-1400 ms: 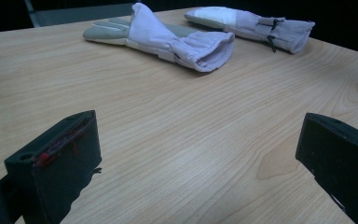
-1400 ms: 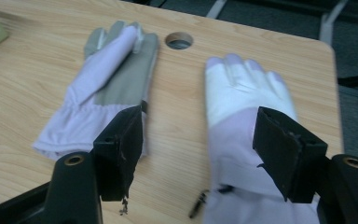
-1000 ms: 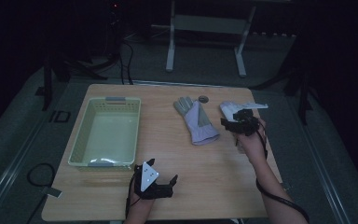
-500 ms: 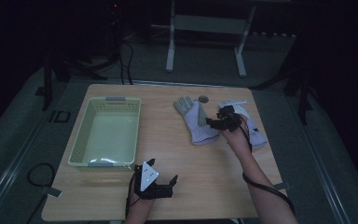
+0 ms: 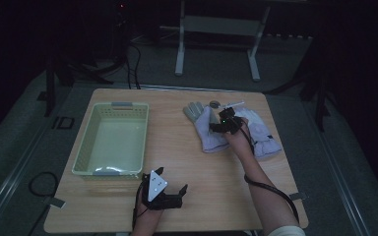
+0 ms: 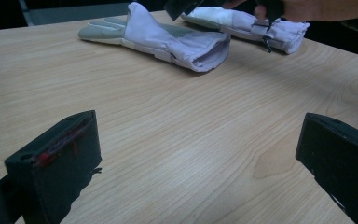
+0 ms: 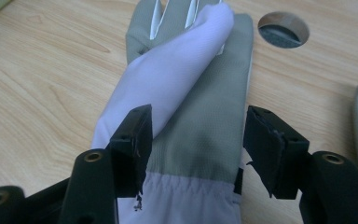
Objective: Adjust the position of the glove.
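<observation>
- High view: the right gripper (image 5: 225,123) hovers over the pale lilac and grey fabric work glove (image 5: 204,129) that lies flat on the light wooden table (image 5: 226,196), well to the right of the pale green slotted plastic basket (image 5: 112,140). A second, similar pale glove (image 5: 261,132) lies just beyond the first, farther from the basket. The step in hand looks like the approach for a pick-up of the nearer glove. The left gripper (image 5: 170,192) rests near the table's front edge, just in front of the basket's near right corner, with its jaws apart on nothing.
- Left gripper view: its two black jaws stand wide apart over bare wood; the nearer glove (image 6: 168,39) lies well ahead, with open table between. That side is free for moving.
- Right gripper view: the jaws stand apart, straddling the glove (image 7: 191,107) near its cuff, not yet pinching. The next move likely calls for lowering and closing on the fabric, then a lift clear of the round cable hole (image 7: 283,29) beyond the glove's fingers. The path towards the basket crosses bare table; its rim must be cleared.
</observation>
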`<state>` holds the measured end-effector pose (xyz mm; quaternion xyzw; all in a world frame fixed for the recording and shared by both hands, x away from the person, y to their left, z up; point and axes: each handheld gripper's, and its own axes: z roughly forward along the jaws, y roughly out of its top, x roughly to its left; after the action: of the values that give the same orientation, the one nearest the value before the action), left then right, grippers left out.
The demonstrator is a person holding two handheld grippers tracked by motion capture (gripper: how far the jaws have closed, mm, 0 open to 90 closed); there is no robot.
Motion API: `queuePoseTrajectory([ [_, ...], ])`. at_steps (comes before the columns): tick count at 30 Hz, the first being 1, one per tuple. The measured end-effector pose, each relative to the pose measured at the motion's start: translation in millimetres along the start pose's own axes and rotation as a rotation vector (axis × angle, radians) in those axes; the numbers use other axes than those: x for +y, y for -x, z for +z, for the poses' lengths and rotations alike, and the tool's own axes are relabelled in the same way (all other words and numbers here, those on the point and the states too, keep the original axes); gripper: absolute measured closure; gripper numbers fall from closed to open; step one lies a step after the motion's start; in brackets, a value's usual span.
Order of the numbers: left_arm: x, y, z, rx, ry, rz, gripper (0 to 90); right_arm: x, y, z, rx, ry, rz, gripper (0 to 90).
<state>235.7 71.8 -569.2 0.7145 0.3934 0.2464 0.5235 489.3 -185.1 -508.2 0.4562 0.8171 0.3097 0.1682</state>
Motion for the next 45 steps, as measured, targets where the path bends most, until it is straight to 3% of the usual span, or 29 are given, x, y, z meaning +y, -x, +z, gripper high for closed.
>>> queuePoseTrajectory([
  [11, 0.0, -0.1, 0.1, -0.005, -0.001, -0.003, 0.0, -6.6, -1.3, 31.9, -0.019, -0.078, 0.002, 47.0],
  [13, 0.0, -0.2, 0.1, -0.005, -0.001, -0.002, 0.0, -7.1, -0.6, 33.2, -0.011, -0.080, 0.020, 47.0],
  [19, 0.0, 0.1, 0.1, -0.004, -0.001, -0.001, 0.0, -5.9, 0.4, 33.8, -0.002, -0.094, 0.012, 48.7],
  [20, 0.0, 0.0, 0.1, -0.004, -0.001, -0.002, 0.0, -7.6, 1.4, 33.7, 0.005, -0.085, -0.005, 51.5],
  [27, 0.1, 0.1, 0.2, -0.003, -0.002, -0.004, 0.0, -8.1, 1.0, 33.2, -0.005, -0.079, 0.005, 69.2],
  [28, 0.1, 0.0, 0.3, -0.003, -0.002, -0.004, 0.0, -6.9, -1.3, 33.0, -0.011, -0.087, 0.014, 76.6],
  [31, 0.2, -0.2, 0.4, -0.004, -0.003, -0.004, 0.0, -6.0, -2.4, 32.0, -0.014, -0.086, 0.039, 82.5],
  [32, 0.2, -0.2, 0.4, -0.005, -0.004, -0.004, 0.0, -5.3, -3.4, 30.2, -0.011, -0.079, 0.071, 85.4],
  [33, 0.2, -0.2, 0.4, -0.005, -0.004, -0.004, 0.0, -5.3, -3.4, 30.2, -0.011, -0.079, 0.071, 85.4],
  [34, 0.2, -0.4, 0.3, -0.006, -0.004, -0.005, 0.0, -3.0, -4.3, 25.7, -0.022, -0.065, 0.119, 86.5],
  [39, 0.2, -0.4, 0.4, -0.005, -0.004, -0.004, 0.0, 3.5, -8.6, 10.9, -0.052, -0.020, 0.154, 87.1],
  [42, 0.2, -1.4, 0.3, -0.010, -0.005, -0.013, 0.0, 8.7, -15.0, -10.9, -0.068, 0.035, 0.183, 87.0],
  [45, 0.3, -1.6, 0.2, -0.008, -0.005, -0.010, 0.0, 9.4, -21.5, -24.5, -0.072, 0.041, 0.196, 86.9],
])
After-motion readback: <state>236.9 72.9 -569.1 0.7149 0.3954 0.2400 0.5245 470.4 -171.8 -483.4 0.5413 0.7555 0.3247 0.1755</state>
